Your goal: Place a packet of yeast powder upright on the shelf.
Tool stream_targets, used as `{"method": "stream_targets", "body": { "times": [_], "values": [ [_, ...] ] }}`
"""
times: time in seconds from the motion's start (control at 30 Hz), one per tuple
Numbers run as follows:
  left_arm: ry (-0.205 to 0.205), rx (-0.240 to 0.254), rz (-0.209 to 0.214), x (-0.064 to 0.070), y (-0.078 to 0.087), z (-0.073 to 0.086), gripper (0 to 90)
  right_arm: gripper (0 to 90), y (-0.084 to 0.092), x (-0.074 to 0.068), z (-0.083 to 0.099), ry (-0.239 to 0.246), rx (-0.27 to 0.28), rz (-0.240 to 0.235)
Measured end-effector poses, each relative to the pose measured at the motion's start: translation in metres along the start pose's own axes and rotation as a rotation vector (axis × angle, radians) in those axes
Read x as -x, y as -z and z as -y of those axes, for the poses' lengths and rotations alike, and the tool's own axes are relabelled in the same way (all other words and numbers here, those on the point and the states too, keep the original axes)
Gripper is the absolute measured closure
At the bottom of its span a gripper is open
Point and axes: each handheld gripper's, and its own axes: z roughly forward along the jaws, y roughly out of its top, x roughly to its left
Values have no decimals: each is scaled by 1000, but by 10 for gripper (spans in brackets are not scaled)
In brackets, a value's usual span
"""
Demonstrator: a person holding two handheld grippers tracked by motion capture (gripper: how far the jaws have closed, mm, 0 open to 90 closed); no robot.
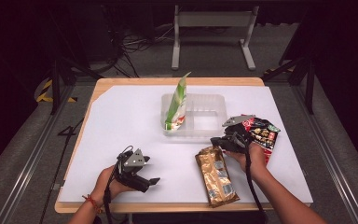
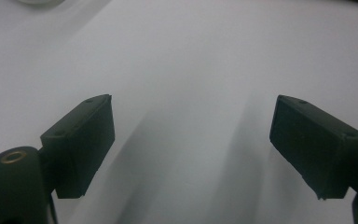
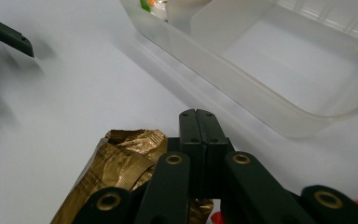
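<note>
Right claw (image 3: 199,122) clamped tight on gold packet's (image 3: 121,161) crimped end, left claw (image 2: 191,140) wide, empty

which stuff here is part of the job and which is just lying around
In the job:
- gold packet, its top edge pinched in the right tool
- clear tray, likely where it goes
- green packet, upright in the tray

Lying about:
- red and black packet beside the right hand
- left tool, open over bare table
</note>
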Motion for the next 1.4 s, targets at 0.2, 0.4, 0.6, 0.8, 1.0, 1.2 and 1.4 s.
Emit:
{"method": "stream_targets", "body": {
  "times": [0.2,0.4,0.6,0.8,1.0,1.2,1.4],
  "values": [
    [28,37,19,-2,-2,-7,146,900,-6,-2,-7,0,35,11],
    [77,96,75,-5,-15,-29,135,900,-10,-5,-19,18,81,18],
    [150,127,253,-2,-46,-59,106,900,-12,-6,-16,15,90,-5],
    [227,114,217,4,-70,-80,70,900,-5,-8,-16,34,121,-5],
    [183,126,293,15,-85,-94,43,900,4,-9,-17,45,147,-10],
    [183,199,328,17,-94,-100,49,900,8,-13,-19,54,169,-25],
    [185,268,290,17,-91,-100,258,900,11,-15,-20,66,189,-35]
  ]
}}
